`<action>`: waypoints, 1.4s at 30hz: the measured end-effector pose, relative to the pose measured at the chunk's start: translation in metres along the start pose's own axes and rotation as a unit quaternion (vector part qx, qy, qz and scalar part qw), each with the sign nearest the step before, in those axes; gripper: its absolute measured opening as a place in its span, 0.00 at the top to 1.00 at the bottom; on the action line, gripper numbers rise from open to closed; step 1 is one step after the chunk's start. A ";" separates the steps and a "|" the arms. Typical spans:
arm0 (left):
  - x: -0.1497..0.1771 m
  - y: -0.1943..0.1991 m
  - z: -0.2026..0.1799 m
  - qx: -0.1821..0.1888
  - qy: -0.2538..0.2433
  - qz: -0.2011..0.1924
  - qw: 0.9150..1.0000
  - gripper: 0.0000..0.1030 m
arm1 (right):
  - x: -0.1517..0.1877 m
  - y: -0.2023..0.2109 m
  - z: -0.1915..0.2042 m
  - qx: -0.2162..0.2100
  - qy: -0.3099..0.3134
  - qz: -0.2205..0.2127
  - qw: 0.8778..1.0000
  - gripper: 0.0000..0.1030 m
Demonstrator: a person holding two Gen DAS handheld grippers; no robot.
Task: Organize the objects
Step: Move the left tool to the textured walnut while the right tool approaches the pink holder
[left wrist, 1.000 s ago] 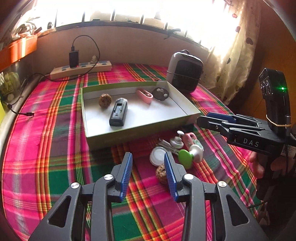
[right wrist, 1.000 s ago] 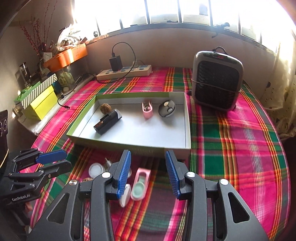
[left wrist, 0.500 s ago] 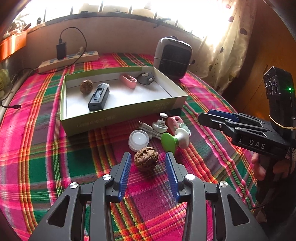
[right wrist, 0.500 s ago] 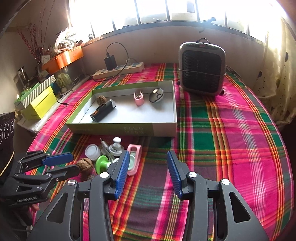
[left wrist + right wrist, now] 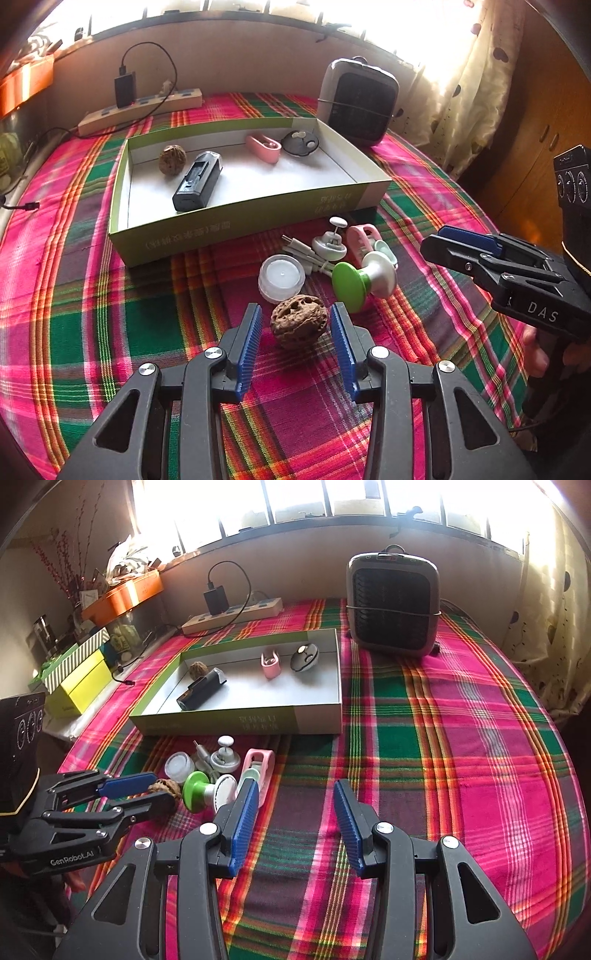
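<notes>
Left hand-held gripper [image 5: 296,320] agape around walnut [image 5: 298,325], untouched.

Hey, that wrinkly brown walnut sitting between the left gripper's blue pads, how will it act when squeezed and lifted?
The wrinkly brown walnut looks hard and rigid, so it probably won't deform. Its pitted shell should give the ribbed pads of the left gripper good friction. Being roundish, it may roll on the plaid cloth if one pad nudges it first.
</notes>
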State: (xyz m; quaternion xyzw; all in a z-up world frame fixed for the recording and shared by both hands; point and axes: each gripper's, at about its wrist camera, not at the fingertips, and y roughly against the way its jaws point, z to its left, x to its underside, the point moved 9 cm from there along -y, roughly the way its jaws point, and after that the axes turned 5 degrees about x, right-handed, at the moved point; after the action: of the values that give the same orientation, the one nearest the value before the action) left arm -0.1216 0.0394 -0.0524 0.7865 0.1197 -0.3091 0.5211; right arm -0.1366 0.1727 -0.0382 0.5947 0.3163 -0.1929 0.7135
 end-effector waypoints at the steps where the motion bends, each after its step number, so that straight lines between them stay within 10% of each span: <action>1: 0.001 -0.001 0.001 -0.002 0.000 0.002 1.000 0.65 | 0.000 -0.001 0.000 0.000 0.001 0.002 1.000 0.58; 42: -0.003 0.001 0.024 -0.023 0.006 -0.001 1.000 0.65 | -0.010 -0.052 0.022 -0.007 0.058 0.064 0.996 0.58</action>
State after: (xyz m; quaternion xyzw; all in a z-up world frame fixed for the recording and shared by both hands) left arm -0.1322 0.0179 -0.0556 0.7763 0.1307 -0.3018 0.5378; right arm -0.1725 0.1390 -0.0671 0.6188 0.3199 -0.1092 0.7091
